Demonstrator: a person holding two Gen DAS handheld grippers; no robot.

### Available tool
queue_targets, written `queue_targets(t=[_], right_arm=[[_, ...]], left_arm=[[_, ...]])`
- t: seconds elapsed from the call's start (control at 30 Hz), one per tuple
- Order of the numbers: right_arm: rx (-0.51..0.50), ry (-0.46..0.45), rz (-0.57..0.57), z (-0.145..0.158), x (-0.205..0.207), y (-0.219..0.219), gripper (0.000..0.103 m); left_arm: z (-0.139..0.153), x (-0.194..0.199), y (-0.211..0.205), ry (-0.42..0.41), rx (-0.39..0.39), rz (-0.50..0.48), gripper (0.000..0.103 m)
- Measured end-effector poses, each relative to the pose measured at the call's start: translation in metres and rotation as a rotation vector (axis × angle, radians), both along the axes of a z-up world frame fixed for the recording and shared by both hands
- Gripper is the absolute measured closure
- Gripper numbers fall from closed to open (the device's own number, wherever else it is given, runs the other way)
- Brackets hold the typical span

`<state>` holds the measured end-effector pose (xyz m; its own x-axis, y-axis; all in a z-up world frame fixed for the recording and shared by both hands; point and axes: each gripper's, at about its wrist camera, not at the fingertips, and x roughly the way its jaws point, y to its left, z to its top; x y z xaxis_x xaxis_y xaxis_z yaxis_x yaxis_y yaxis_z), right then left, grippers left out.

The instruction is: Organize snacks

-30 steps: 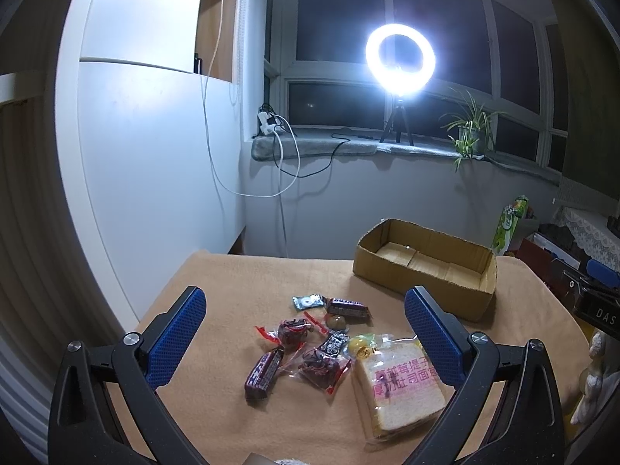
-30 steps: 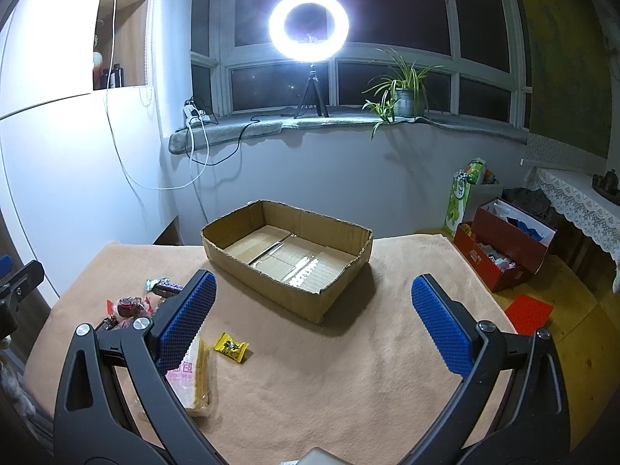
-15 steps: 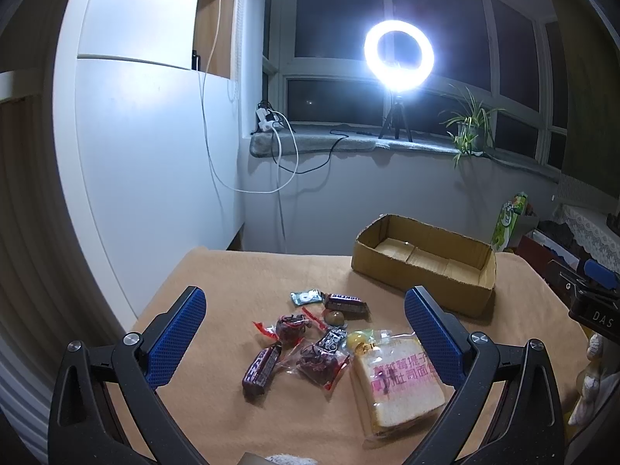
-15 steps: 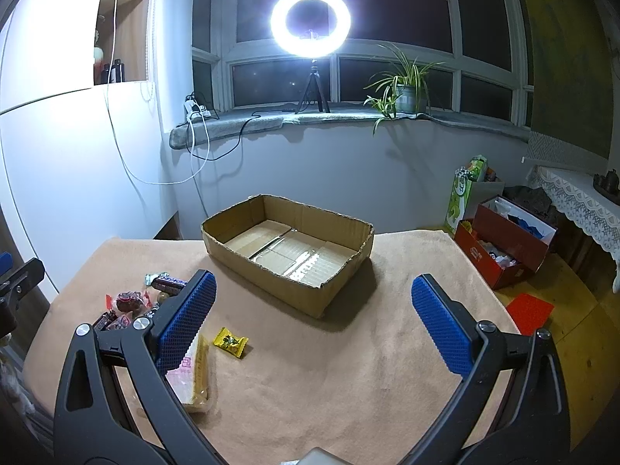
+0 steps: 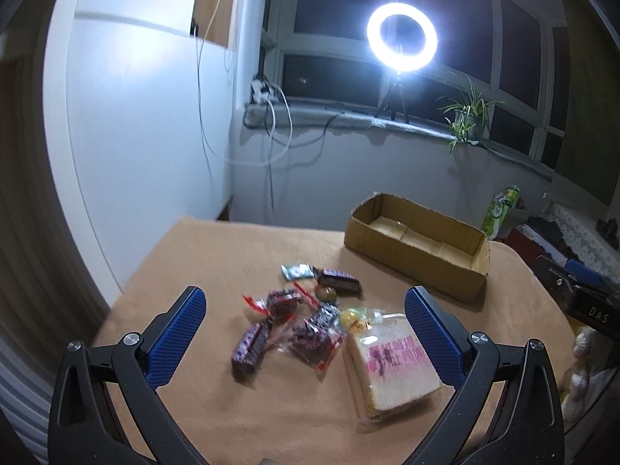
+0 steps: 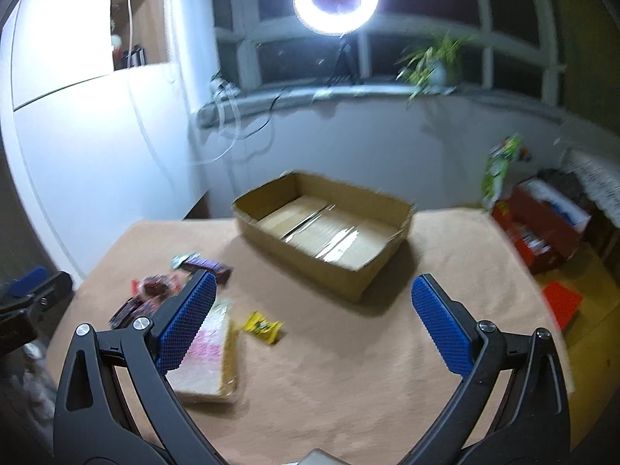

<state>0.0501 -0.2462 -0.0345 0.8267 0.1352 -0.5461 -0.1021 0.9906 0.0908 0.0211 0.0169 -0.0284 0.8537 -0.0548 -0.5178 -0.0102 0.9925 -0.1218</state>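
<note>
I have both the left gripper and right gripper spread wide and holding nothing above the table, snacks heaped left of the empty cardboard box, their labels blurred.

One cardboard box, one wrapped bread slice, two purple bars, one yellow candy, two claws

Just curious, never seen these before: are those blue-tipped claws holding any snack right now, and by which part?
Nothing is held. The left hand-held gripper and right hand-held gripper are both open above the table, with the snacks untouched.
</note>
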Motion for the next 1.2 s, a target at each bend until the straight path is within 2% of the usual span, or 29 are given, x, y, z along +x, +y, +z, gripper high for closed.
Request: queue_targets(t=[0.1,0.17,0.23,0.27,0.33,0.4,0.47,0.57,0.7,0.9,1.2], right_arm=[[0.056,0.083,0.062,-0.013,0.012,0.004,0.003],[0.097,0.157,0.116,-0.027,0.02,0.008,0.011],[0.143,0.228,0.156,-0.041,0.028,0.013,0.012],[0.168,0.269,0.179,-0.049,0.031,0.015,0.016],[0.183,0.33,0.218,-0.061,0.035,0.02,0.026],[0.193,0.376,0.255,-0.072,0.038,0.025,0.03],[0.203,0.412,0.281,-0.079,0.042,0.031,0.032],[0.203,0.454,0.308,-0.09,0.05,0.037,0.044],[0.236,0.508,0.334,-0.102,0.061,0.043,0.05],[0.269,0.537,0.376,-0.108,0.065,0.048,0.057],[0.304,0.572,0.408,-0.117,0.071,0.051,0.06]], left_arm=[[-0.011,0.006,0.004,0.047,-0.046,-0.031,0.001],[-0.018,0.01,0.004,0.076,-0.081,-0.053,0.002],[-0.029,0.014,0.006,0.122,-0.148,-0.093,0.004],[-0.035,0.017,0.006,0.147,-0.182,-0.115,0.006],[-0.05,0.023,0.003,0.209,-0.244,-0.159,0.012],[-0.064,0.028,0.0,0.262,-0.287,-0.195,0.025],[-0.075,0.031,-0.003,0.302,-0.325,-0.218,0.029],[-0.089,0.033,-0.008,0.351,-0.367,-0.24,0.034],[-0.101,0.038,-0.01,0.393,-0.396,-0.253,0.043],[-0.109,0.045,-0.014,0.418,-0.396,-0.25,0.043],[-0.113,0.058,-0.027,0.444,-0.359,-0.294,0.043]])
